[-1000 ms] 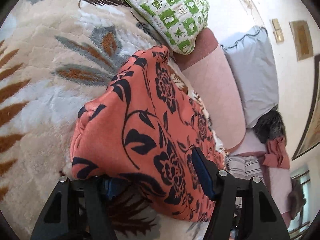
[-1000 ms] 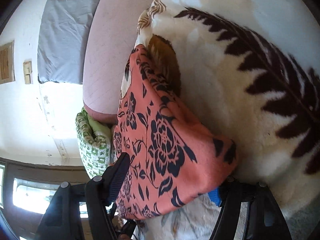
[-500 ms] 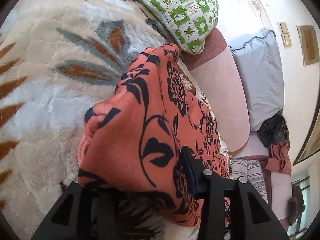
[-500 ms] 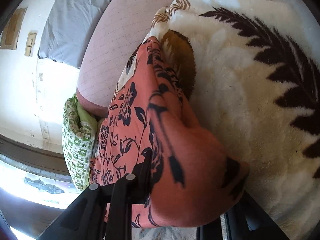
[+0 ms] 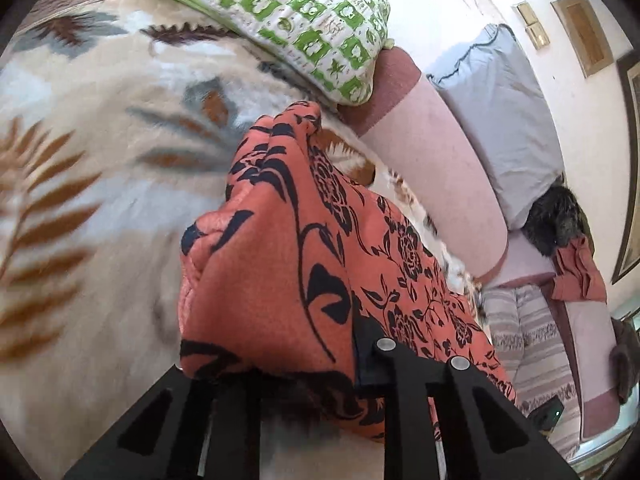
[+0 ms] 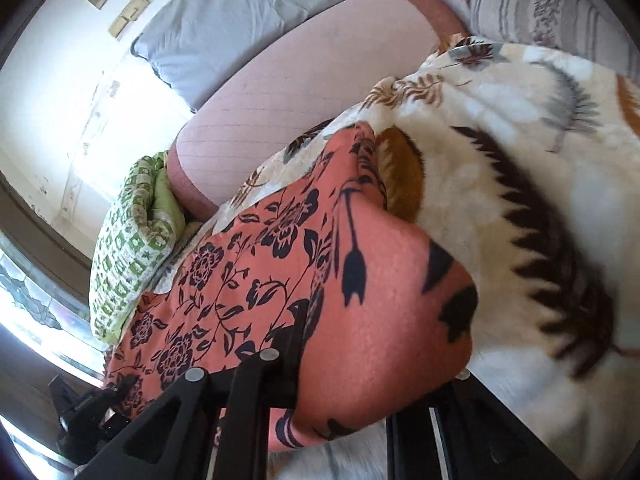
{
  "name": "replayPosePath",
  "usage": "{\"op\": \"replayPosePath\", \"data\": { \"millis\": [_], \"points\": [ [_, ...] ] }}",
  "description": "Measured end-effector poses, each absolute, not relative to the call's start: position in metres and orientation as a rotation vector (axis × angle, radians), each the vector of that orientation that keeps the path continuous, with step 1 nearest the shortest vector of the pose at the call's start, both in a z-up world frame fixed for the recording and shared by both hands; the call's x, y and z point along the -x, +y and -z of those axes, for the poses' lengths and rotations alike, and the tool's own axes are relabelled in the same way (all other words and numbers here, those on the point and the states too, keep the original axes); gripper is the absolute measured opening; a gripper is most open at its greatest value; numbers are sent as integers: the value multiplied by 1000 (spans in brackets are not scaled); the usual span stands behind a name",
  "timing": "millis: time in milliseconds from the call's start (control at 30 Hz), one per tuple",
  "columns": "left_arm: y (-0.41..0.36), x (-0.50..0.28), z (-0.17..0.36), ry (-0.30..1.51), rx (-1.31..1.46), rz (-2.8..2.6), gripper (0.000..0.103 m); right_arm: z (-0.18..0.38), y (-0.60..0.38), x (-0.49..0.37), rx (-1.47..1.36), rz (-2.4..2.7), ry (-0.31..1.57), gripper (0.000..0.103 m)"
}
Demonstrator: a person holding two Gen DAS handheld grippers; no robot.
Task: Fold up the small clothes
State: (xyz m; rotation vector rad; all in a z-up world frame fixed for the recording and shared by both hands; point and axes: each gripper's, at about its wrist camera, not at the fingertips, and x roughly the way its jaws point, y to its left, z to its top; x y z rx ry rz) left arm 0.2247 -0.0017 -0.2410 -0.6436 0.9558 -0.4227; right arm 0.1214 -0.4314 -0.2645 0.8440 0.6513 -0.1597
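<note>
**Both grippers closing on the coral floral garment**

The coral garment (image 5: pixel 288 264) with a black flower print lies on a cream fleece blanket (image 5: pixel 80 152) patterned with brown and grey leaves. One end of the cloth is bunched and raised off the blanket.

Left gripper (image 5: pixel 280 376): the fingers are closing, and a fold of the garment sits between them. The right-hand finger (image 5: pixel 372 344) presses into the cloth; the other finger is hidden under the fabric.

Right gripper (image 6: pixel 380 392): the fingers are closing on a thick bunch of the same garment (image 6: pixel 360 312). The left-hand finger (image 6: pixel 296 332) bears against the cloth, and the fabric bulges out between the two fingers.

Surroundings: a green-and-white checked cushion (image 5: pixel 304 20) rests at the far edge of the blanket. Beside it lies a pink bolster (image 5: pixel 432 160), with a grey pillow (image 5: pixel 500 112) against the wall beyond.
</note>
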Motion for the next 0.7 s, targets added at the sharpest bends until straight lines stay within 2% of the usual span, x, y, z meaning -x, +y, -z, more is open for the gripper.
{"op": "replayPosePath", "data": {
  "millis": [200,300,367,400,433,500,567,700],
  "points": [
    [15,-143,252,1014,641,384,20,257,-432,-49,-808,154,713,16],
    [25,-125,266,1031,683,370,26,277,-432,-18,-869,112,808,17],
    [27,-129,266,1040,714,386,30,292,-436,-5,-927,120,887,24],
    [27,-133,266,1043,730,400,38,296,-440,3,-973,117,900,30],
    [26,-134,266,1037,740,415,48,296,-443,9,-1007,118,908,44],
    [23,-133,263,1013,756,430,57,286,-447,22,-1040,123,915,69],
    [21,-131,260,1000,751,434,60,269,-446,34,-1003,120,896,69],
    [20,-132,259,954,791,434,58,227,-426,45,-865,63,853,66]
  ]
}}
